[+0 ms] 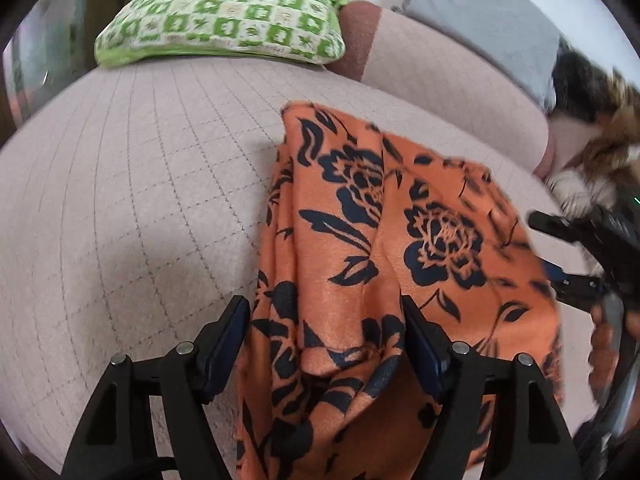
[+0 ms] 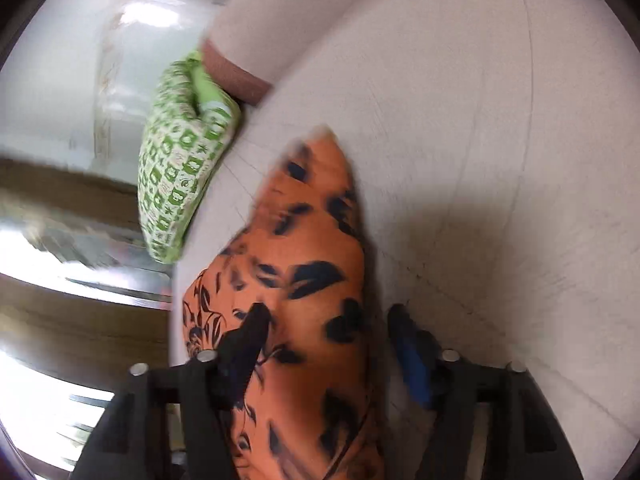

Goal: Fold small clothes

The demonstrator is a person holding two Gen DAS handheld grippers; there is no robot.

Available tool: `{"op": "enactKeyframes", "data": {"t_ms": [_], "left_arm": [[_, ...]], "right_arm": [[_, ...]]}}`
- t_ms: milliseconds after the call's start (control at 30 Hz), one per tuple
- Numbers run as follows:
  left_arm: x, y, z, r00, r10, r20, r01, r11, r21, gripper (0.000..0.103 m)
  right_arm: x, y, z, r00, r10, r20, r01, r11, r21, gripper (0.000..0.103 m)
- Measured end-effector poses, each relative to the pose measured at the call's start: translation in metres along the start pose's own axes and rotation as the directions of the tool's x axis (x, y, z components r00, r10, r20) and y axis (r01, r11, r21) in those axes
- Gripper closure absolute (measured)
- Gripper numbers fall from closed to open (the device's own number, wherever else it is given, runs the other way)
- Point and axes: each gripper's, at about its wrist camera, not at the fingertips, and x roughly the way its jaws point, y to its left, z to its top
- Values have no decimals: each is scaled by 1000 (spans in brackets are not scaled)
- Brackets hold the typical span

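Loosely rumpled orange floral garment (image 1: 360,248)

Colours and patterns on the bed

Orange garment (image 1: 360,240) with a dark navy-black flower and leaf print, same in the right wrist view (image 2: 304,280) though blurred there. Bed cover (image 1: 132,200) pale pinkish-beige, quilted in a thin grey grid. Pillow (image 1: 224,16) green and cream, checked with small square motifs, lime green edge. Rust-brown band (image 1: 358,36) on a beige cushion beside it. Grey pillow (image 1: 480,16) behind. Left tool (image 1: 326,340) black with dark blue pads; right tool (image 2: 324,332) black, one brighter blue pad. Furry thing (image 1: 600,148) at right: black, tan, white.
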Motion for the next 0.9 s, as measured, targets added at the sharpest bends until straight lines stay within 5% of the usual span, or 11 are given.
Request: {"op": "enactKeyframes", "data": {"t_ms": [100, 200, 267, 500, 533, 600, 633, 767, 900], "left_arm": [[-25, 11, 7, 997, -42, 68, 45, 998, -49, 27], [-34, 34, 24, 991, -111, 79, 122, 980, -154, 27], [-26, 43, 37, 990, -137, 46, 143, 973, -180, 27], [28, 30, 108, 986, -158, -57, 153, 984, -89, 36], [43, 31, 116, 982, -164, -94, 156, 983, -94, 39], [70, 38, 119, 972, -152, -179, 131, 984, -122, 73], [82, 41, 118, 970, -144, -198, 124, 986, -111, 77], [84, 37, 116, 981, -93, -173, 88, 996, -35, 64], [48, 21, 116, 994, -38, -107, 39, 999, 6, 62]], "right_arm": [[-33, 34, -14, 997, 65, 44, -59, 990, -128, 33], [-24, 64, -37, 996, 82, -34, -88, 962, -258, 30], [4, 54, -53, 987, 48, -155, -86, 965, -249, 30], [1, 38, -63, 989, 42, -144, -82, 955, -284, 29], [2, 37, -63, 988, 50, -149, -90, 956, -279, 29], [2, 38, -63, 987, 57, -150, -98, 955, -280, 29], [1, 36, -64, 987, 63, -151, -104, 953, -285, 29], [5, 37, -64, 985, 62, -158, -107, 950, -293, 29], [1, 36, -61, 985, 62, -163, -107, 953, -282, 29]]}}
